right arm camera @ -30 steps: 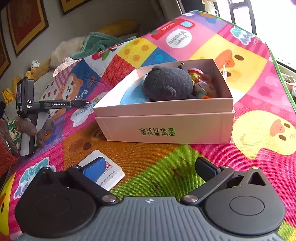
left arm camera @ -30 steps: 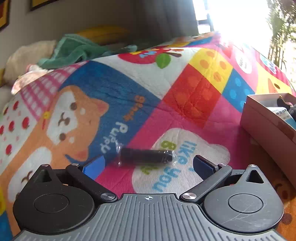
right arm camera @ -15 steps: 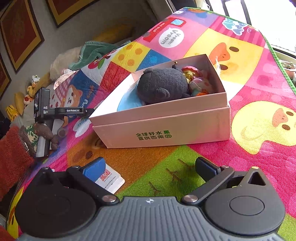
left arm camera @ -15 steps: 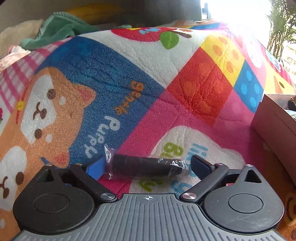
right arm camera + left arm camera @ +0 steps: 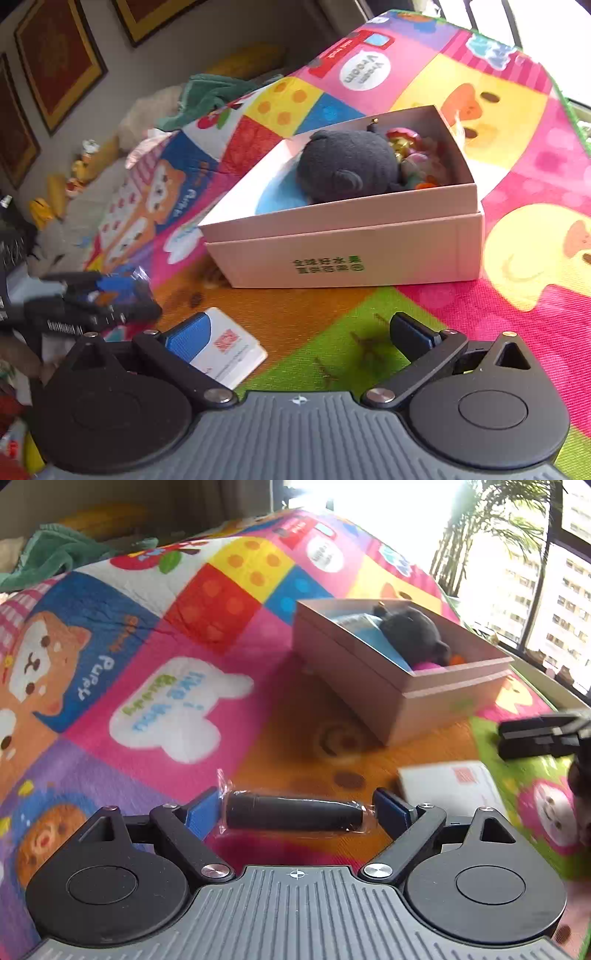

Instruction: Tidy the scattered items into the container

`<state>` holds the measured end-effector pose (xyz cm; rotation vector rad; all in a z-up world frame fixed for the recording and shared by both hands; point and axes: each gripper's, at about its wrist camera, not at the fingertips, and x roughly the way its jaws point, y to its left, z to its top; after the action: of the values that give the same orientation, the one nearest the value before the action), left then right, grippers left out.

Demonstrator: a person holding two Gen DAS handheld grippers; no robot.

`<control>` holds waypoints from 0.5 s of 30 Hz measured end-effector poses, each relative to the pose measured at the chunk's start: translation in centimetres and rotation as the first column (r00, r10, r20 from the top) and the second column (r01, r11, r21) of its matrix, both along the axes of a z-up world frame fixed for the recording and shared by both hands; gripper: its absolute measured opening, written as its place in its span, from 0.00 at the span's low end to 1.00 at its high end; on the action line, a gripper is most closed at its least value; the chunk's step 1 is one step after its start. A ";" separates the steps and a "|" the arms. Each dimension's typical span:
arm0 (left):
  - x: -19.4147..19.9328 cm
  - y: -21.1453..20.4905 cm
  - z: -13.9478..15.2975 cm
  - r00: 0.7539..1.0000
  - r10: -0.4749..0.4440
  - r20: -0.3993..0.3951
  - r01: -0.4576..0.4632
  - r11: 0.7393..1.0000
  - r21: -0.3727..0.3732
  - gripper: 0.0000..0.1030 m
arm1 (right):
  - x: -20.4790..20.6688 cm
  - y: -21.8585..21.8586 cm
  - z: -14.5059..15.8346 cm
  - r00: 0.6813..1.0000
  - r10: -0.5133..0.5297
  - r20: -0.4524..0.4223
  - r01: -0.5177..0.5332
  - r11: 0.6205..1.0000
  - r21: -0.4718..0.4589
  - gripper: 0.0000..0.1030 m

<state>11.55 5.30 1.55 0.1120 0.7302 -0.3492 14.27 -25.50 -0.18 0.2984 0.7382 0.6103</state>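
A colourful play mat (image 5: 524, 184) covers the surface. On it stands the pink cardboard box (image 5: 351, 254), holding a dark plush toy (image 5: 343, 166) and small trinkets. A white card (image 5: 229, 350) lies near the box. The left gripper (image 5: 295, 810) holds a plastic-wrapped black cylinder (image 5: 291, 814) lengthwise between its pads, jaws easing apart; contact looks likely. The right gripper (image 5: 299, 332) stands wide, holding nothing.
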 end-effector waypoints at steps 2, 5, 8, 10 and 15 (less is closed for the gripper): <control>-2.4 -0.8 -0.1 1.000 0.003 0.010 -0.003 1.000 0.002 0.91 | 0.0 -0.1 0.4 0.999 0.050 -0.022 -0.049 0.997 0.059 1.00; -4.5 -1.5 -0.8 1.000 0.023 0.018 -0.023 0.999 -0.023 0.94 | -1.0 2.4 1.7 0.992 0.115 0.055 -0.114 0.993 -0.027 1.00; -5.6 -1.5 -1.3 0.999 0.039 0.017 -0.038 0.998 -0.057 0.98 | -2.1 6.2 2.5 0.970 0.196 0.142 -0.170 0.970 -0.172 1.00; -6.0 -1.6 -1.3 0.999 0.046 0.024 -0.045 0.997 -0.058 0.99 | -2.1 8.0 2.6 0.964 0.214 0.156 -0.179 0.961 -0.213 1.00; -6.7 -1.8 -1.3 0.998 0.037 0.041 -0.036 0.999 -0.026 1.00 | 0.4 8.7 1.5 0.987 0.163 0.000 -0.162 0.975 -0.150 0.86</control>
<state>4.89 3.48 0.24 0.0820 0.6856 -0.3203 14.66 -16.83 1.31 0.0961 0.7972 0.7068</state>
